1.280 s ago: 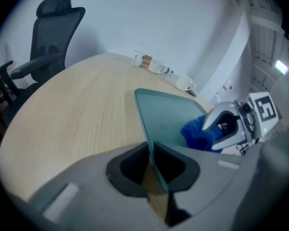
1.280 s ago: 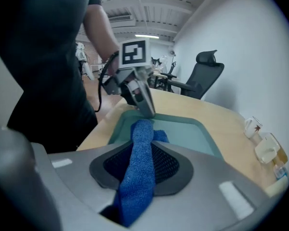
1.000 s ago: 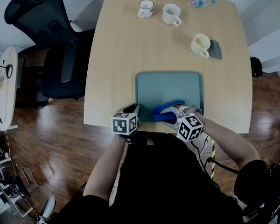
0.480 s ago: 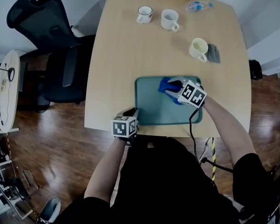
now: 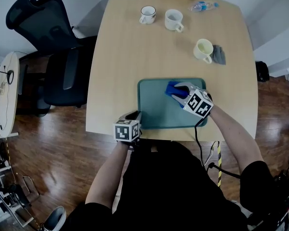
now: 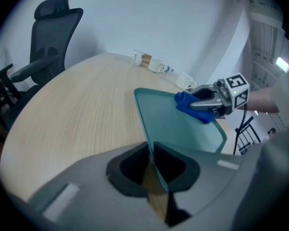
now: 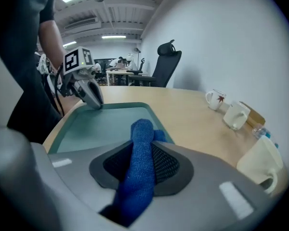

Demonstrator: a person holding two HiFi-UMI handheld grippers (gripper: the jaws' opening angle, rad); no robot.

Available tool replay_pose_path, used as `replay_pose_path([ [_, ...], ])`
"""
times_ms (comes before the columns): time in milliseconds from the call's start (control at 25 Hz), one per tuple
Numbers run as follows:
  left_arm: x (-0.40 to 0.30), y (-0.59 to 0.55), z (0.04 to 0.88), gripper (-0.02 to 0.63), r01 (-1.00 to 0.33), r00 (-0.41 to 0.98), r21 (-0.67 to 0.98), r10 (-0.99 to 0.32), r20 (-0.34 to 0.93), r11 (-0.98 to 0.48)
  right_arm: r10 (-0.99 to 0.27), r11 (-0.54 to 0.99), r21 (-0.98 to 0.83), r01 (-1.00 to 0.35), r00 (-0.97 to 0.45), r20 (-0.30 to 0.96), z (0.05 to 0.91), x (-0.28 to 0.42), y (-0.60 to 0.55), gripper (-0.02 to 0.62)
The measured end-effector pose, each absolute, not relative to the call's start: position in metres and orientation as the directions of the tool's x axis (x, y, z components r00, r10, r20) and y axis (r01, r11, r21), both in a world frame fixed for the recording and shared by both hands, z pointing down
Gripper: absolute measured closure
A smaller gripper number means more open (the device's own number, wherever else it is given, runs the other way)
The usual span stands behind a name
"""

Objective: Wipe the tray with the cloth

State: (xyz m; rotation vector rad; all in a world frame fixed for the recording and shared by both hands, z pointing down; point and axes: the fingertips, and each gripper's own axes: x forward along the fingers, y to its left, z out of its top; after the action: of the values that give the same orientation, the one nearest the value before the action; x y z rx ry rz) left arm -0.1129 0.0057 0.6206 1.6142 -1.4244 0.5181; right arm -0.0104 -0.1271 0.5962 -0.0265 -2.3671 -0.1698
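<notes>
**Spotter:** Where's the cloth?

**Me:** The cloth (image 5: 172,87) is pinched between my right gripper (image 7: 142,153) fingers. It bunches past their tips and seems to rest on the tray (image 5: 156,110). My left gripper (image 6: 151,150) is clamped on the tray's rim.

**Spotter:** Wiping advice?

**Me:** I'd press the cloth flat and sweep overlapping strokes toward my left fingers, with the rim pinned firmly.

**Spotter:** Containers?

**Me:** The tray holds only the cloth. The cream cup (image 5: 203,49) and white cups (image 5: 173,19), well beyond my right fingertips, look empty.

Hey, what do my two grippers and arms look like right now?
The left gripper and right gripper are grey with black-lined jaws, each carrying a white cube of black square markers. A black cable trails from the right one. Short black sleeves.
</notes>
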Motion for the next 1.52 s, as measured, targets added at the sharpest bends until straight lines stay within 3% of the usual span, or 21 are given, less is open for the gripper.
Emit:
replay_pose_path([
  [480,-0.115,0.004,0.619,0.565,-0.938,0.253,0.342,-0.568,0.783,0.053,0.164,0.94,0.109,0.323,-0.709,0.686,0.593,0.032,0.013,0.482],
  [800,-0.113,0.006,0.622,0.568,-0.943,0.251,0.33,-0.556,0.793,0.046,0.214,0.929,0.068,0.365,-0.677,0.704,0.597,0.033,0.008,0.482],
  [1080,-0.113,0.008,0.623,0.568,-0.947,0.24,0.317,-0.549,0.8,0.047,0.145,0.953,0.066,0.297,-0.635,0.759,0.603,0.029,-0.072,0.482],
  [1320,-0.113,0.007,0.621,0.568,-0.952,0.225,0.302,-0.545,0.808,0.053,-0.008,0.955,0.18,0.236,-0.587,0.81,0.602,0.035,-0.15,0.482],
  [1520,-0.114,0.006,0.621,0.569,-0.954,0.217,0.295,-0.55,0.806,0.057,-0.006,0.962,0.169,0.212,-0.607,0.795,0.6,0.037,-0.153,0.482],
])
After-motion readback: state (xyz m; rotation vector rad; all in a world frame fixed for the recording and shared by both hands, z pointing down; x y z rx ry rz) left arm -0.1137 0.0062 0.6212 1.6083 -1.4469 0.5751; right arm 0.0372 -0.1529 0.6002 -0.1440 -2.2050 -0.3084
